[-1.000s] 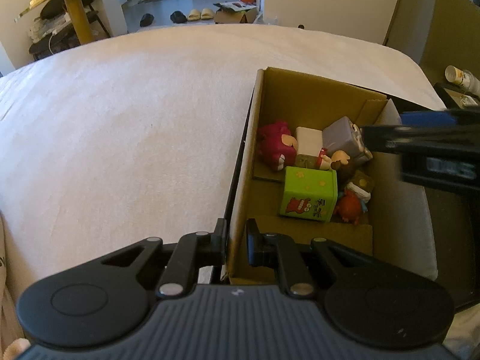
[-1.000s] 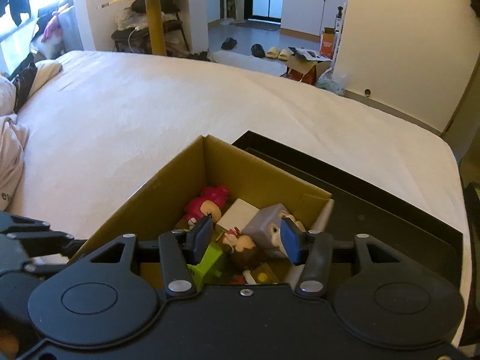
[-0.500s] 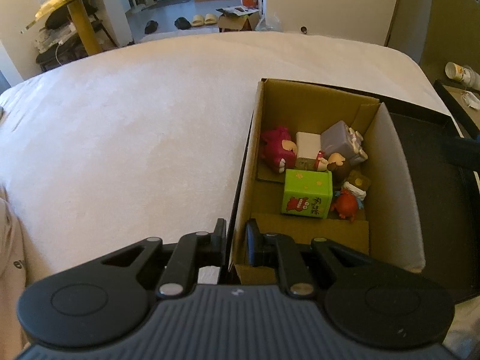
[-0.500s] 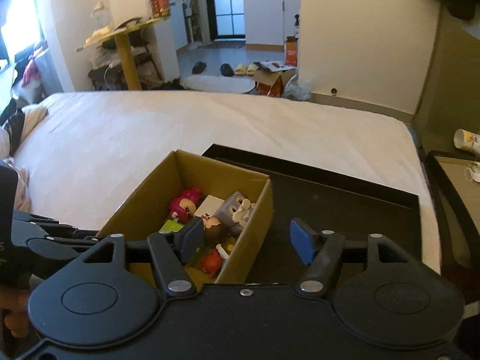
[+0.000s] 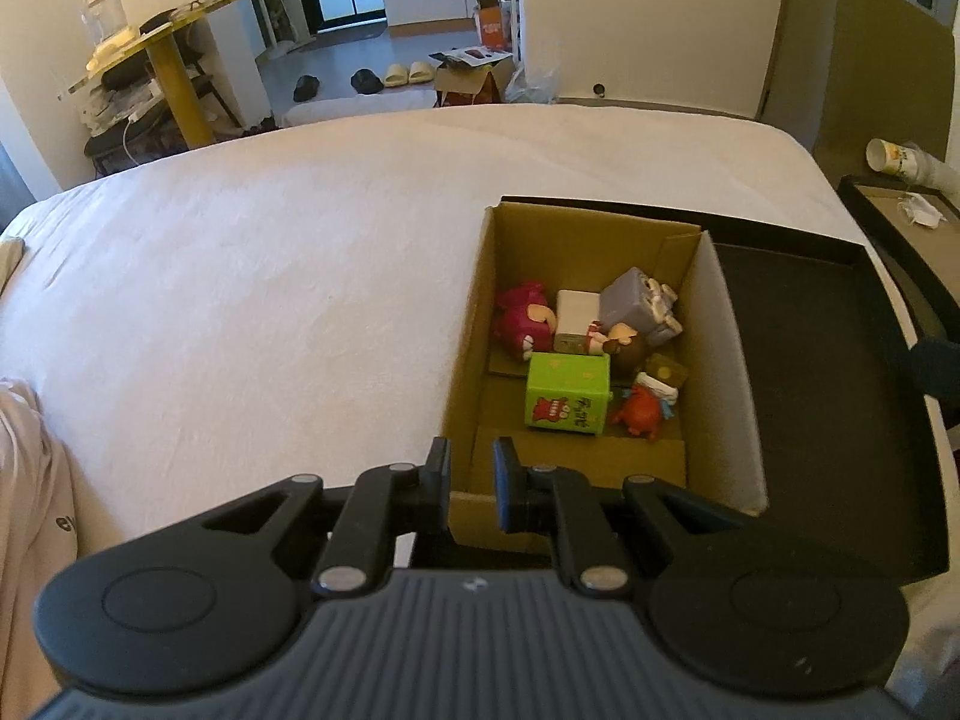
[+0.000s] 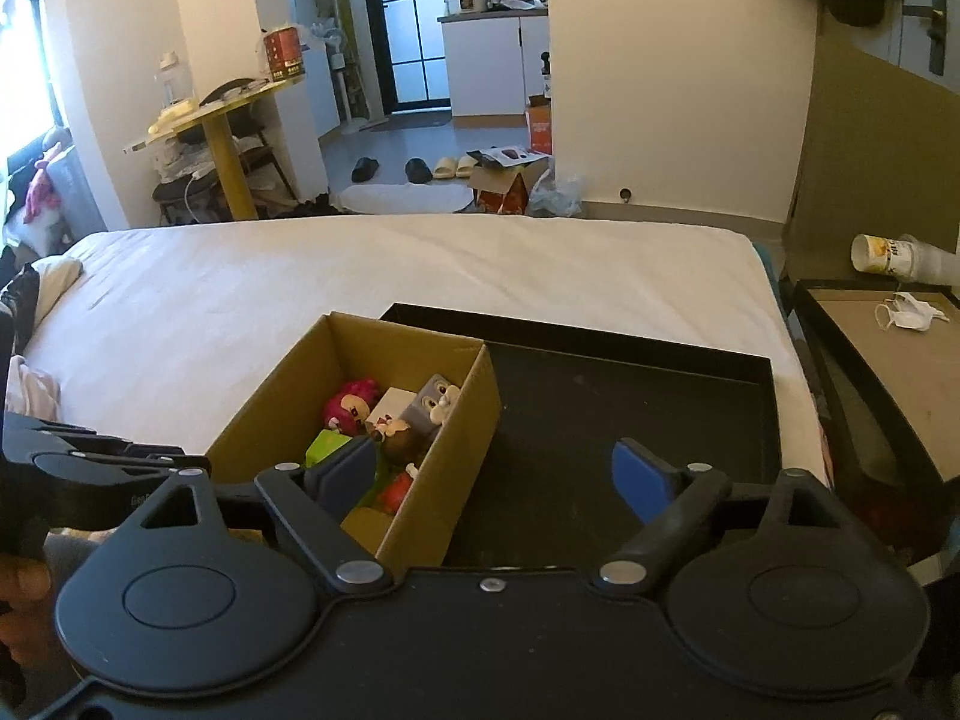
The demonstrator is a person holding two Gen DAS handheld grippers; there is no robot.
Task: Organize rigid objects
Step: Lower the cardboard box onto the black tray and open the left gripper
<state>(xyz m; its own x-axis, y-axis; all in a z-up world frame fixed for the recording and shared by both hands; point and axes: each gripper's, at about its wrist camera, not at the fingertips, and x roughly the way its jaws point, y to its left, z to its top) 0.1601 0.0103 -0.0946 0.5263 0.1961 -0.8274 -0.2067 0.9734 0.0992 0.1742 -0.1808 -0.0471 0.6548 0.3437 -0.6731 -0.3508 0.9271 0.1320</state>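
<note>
Here, toys sit packed in a cardboard box (image 5: 474, 324) on the bed (image 5: 240, 276).
The left tongs (image 5: 471, 483) pinch the box's near wall; the right tongs (image 6: 495, 477) are spreading with nothing gripped, over the black tray (image 6: 630, 396) at the bed's right edge, where the box stands.

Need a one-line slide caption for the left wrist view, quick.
Left gripper pinches the near wall of a cardboard box of small toys beside a black tray on a white bed.
</note>
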